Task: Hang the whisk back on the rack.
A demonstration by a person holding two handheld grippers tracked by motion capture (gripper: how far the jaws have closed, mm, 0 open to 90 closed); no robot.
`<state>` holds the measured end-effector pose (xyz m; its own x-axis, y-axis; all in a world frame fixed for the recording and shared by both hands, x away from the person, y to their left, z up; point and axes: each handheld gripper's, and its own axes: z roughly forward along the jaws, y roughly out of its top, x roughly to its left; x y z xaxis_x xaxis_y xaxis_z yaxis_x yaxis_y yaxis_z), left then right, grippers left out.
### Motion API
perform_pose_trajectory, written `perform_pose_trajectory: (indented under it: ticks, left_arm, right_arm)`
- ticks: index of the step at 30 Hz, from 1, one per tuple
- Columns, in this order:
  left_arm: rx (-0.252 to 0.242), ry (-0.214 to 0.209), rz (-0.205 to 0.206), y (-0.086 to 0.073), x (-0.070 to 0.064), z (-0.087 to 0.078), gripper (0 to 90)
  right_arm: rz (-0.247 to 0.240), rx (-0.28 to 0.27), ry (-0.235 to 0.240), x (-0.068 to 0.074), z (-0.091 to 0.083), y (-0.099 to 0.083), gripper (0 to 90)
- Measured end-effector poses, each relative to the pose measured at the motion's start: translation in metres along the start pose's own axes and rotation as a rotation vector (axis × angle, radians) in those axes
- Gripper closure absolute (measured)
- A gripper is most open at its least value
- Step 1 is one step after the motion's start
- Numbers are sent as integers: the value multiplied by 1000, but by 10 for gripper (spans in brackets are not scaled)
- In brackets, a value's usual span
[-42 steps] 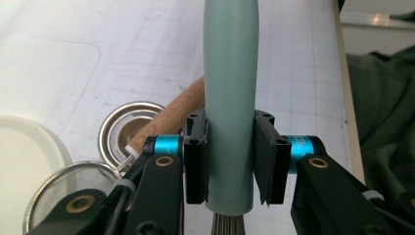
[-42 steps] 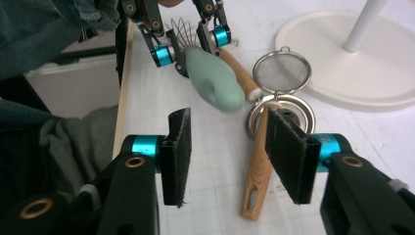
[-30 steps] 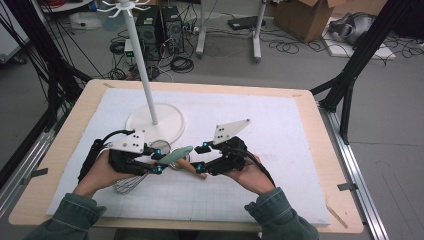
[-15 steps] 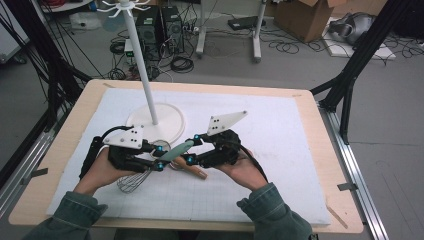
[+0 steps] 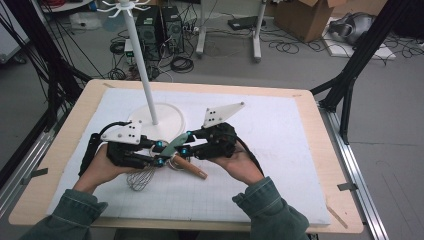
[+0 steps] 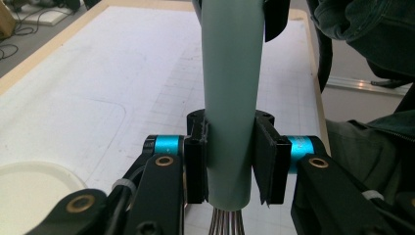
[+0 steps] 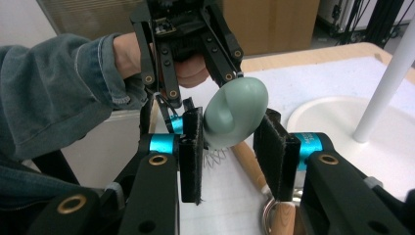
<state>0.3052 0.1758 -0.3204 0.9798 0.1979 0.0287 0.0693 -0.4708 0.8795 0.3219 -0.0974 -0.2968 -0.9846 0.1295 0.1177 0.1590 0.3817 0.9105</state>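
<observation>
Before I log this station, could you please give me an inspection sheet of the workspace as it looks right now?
Surface: white gridded mat on a wooden table.
Job's things: whisk with a green handle, held above the mat.
Clutter: white hook stand; wooden-handled utensil lying on the mat.
Grippers: left gripper shut on the handle; right gripper with its jaws on either side of the handle's end, whether gripping cannot be told.
Cables: many on the floor beyond the table.
Surroundings: computer towers, cardboard box.

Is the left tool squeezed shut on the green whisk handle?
Shut. In the left gripper view, both jaws of the left tool press against the green whisk handle.
</observation>
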Motion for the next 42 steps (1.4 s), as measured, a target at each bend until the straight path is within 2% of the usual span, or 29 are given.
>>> perform_pose_trajectory:
  ticks: [12, 19, 21, 23, 27, 35, 42]
  left_arm:
    - [-31, 15, 2, 11, 0, -13, 694]
    - [-90, 5, -12, 15, -1, -17, 694]
    - [-101, 10, -21, 15, 0, -17, 694]
    - [-103, 12, -25, 14, 1, -18, 694]
    - [-127, 11, -38, 14, 3, -20, 695]
    - [-175, 15, -64, 18, 9, -26, 695]
    - [-191, 21, -84, 21, 14, -31, 695]
  right_arm:
    - [-31, -35, 6, 4, 3, 23, 648]
    - [-57, -55, 14, 8, 3, 35, 646]
    - [-46, -73, 7, 8, 1, 36, 608]
    - [-38, -79, 15, 8, -2, 35, 543]
    - [-21, -82, -12, 5, -13, 30, 472]
    - [8, -73, -73, -2, -39, 10, 414]
    - [48, -79, -130, -7, -61, -11, 351]
